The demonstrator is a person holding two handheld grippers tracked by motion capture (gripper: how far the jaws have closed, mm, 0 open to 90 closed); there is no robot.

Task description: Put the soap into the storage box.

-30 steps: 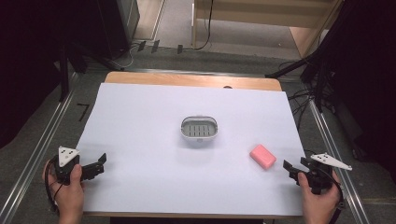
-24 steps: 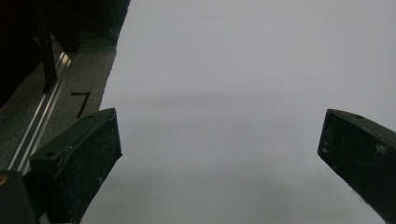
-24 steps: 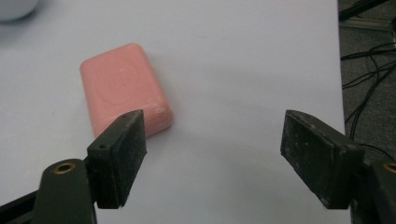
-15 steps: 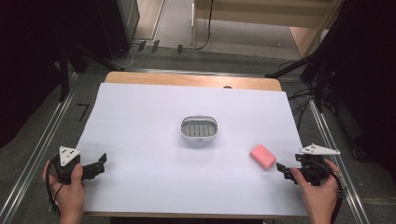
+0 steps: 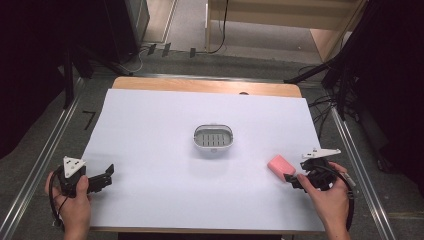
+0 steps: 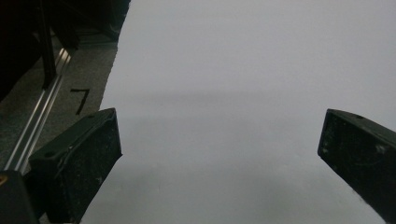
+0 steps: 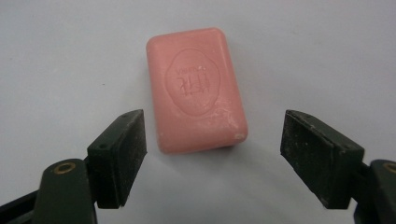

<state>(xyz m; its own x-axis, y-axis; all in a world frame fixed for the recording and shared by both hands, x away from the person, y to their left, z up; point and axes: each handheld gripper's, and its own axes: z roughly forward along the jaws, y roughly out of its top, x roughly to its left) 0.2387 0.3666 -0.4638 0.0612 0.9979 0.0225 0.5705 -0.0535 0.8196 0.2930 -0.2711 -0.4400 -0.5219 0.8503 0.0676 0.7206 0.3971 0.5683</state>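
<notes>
right gripper (image 5: 292, 179) moved up to pink soap (image 7: 194, 88) — jaws apart | left gripper (image 5: 102, 176) — jaws apart

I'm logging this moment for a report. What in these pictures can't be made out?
- Stamped lettering on the pink soap: too blurred to read in the right gripper view.
- Soap dish: too small in the high view to tell what lies under its slats.
- Right gripper: the hand covers its body; jaw gap unclear from above.

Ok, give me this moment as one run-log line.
right tool: open, closing in on pink soap bar, no contact | left tool: open, idle over white table sheet | soap dish: empty, mid-table
</notes>
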